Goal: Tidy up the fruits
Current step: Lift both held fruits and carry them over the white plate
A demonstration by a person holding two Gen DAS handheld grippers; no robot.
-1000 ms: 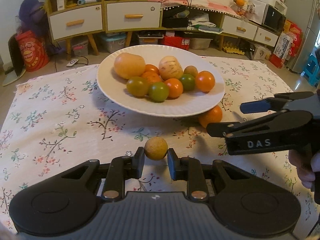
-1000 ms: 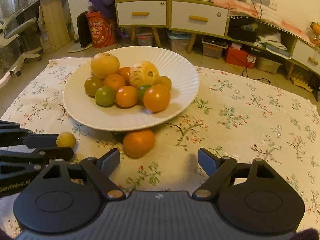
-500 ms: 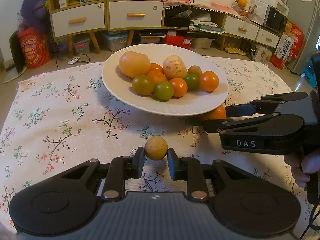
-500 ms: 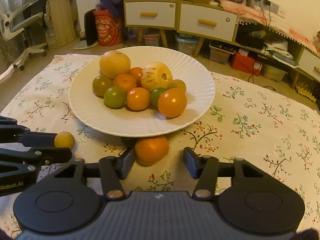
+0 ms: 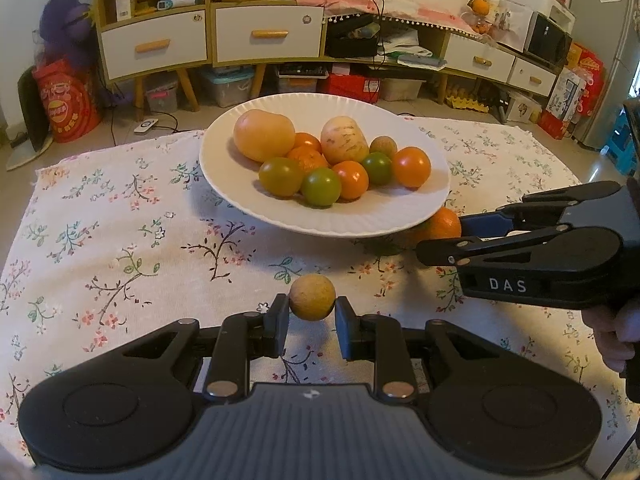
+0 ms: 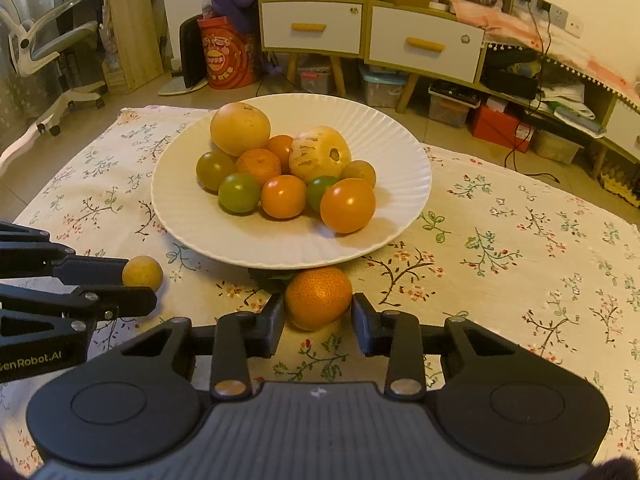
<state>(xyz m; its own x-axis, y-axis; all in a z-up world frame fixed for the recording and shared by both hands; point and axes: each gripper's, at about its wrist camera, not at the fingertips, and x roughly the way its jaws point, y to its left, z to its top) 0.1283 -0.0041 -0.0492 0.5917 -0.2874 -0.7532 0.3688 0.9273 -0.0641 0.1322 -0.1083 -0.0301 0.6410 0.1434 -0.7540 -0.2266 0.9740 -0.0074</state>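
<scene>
Fruits are nearly all gathered on the white plate (image 6: 400, 216), heaped at its middle; two are not on it. The small tan fruit (image 5: 312, 297) is pinched in the left gripper (image 5: 310, 314), clamped narrow on it close over the flowered cloth on the bench (image 5: 120, 240), at about 6 o'clock from the plate in the left wrist view. The orange (image 6: 318, 298) lies on the cloth just at the plate's near rim, at 6 o'clock in the right wrist view, partly under the rim's overhang. The right gripper (image 6: 318, 314) has just been closing around it, and its jaws now stand against the orange's two sides, so it looks gripped, ready, I judge, for a lift onto the plate.

What stands in the way is the rim itself: it hangs over the orange, so a straight lift would likely knock the plate. The heap leaves bare plate mostly at the edges. The left gripper sits at 9 o'clock from the right one, close enough to mind.
</scene>
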